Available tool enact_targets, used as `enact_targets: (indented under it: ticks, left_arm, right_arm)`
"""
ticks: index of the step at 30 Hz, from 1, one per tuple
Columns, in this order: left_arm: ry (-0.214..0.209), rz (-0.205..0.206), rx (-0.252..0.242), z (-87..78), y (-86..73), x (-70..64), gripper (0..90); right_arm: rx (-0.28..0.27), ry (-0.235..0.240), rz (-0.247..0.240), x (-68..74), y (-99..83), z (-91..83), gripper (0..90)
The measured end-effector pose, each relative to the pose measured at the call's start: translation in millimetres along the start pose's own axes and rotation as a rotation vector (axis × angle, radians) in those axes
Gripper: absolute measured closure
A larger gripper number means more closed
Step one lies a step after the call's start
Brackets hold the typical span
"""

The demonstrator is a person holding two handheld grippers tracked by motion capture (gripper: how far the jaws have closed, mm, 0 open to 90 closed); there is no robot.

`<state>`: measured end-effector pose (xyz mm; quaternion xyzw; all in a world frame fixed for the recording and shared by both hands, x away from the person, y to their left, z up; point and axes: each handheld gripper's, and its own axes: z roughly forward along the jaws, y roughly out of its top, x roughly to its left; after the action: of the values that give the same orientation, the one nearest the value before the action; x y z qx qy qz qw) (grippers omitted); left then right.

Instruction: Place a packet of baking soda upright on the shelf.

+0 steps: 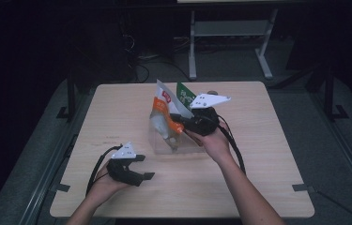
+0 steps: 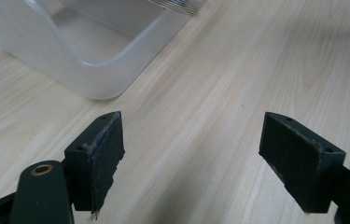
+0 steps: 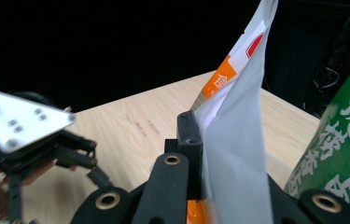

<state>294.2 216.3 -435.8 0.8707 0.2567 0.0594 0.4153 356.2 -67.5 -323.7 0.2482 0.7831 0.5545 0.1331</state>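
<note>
Right tongs (image 1: 179,118) pinch orange-white bag (image 1: 163,112) edge over clear bin (image 1: 164,143); left tongs (image 1: 141,168) spread, table (image 1: 258,140) room ahead.

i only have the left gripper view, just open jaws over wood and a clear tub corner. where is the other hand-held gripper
Observer: The right hand-held gripper is at the clear plastic tub, shut on an orange-and-white plastic pouch.
Operator: is the pouch in the tub or lifted out
Observer: In the high view its lower end sits inside the tub and its top sticks up above the rim.
Operator: anything else in there
Observer: A green packet with white print stands right behind the pouch.
Operator: and my left one, how far off
Observer: The left hand-held gripper is open, low over the light wooden table, apart from the tub on its near left side.
</note>
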Motion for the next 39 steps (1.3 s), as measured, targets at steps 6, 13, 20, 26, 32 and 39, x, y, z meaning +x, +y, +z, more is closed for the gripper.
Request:
enact_targets:
  ticks: [6, 13, 20, 26, 32, 39]
  left_arm:
    - [0.000, 0.014, 0.016, 1.9, 0.3, 0.4, 20.9]
    - [0.000, 0.005, 0.010, 2.2, 0.2, 0.5, 20.4]
    - [-0.008, 0.006, 0.020, 4.2, -0.2, -0.6, 19.2]
    - [-0.014, 0.008, 0.025, 5.1, -0.3, -0.6, 18.7]
    - [-0.019, 0.015, 0.038, 6.5, -0.5, -0.5, 18.6]
    - [-0.025, 0.014, 0.046, 8.5, -1.1, -1.4, 18.6]
  right_arm:
    - [0.003, -0.046, 0.001, -4.8, -1.1, 8.3, 90.0]
    - [0.000, -0.070, 0.025, -8.5, -2.3, 15.7, 90.0]
    - [0.009, -0.087, 0.024, -9.6, -2.2, 24.7, 90.0]
    - [0.026, -0.090, 0.026, -9.3, -5.3, 30.7, 90.0]
    - [0.042, -0.089, 0.026, -9.8, -11.9, 36.7, 90.0]
    - [0.062, -0.080, 0.035, -10.2, -18.2, 41.4, 89.8]
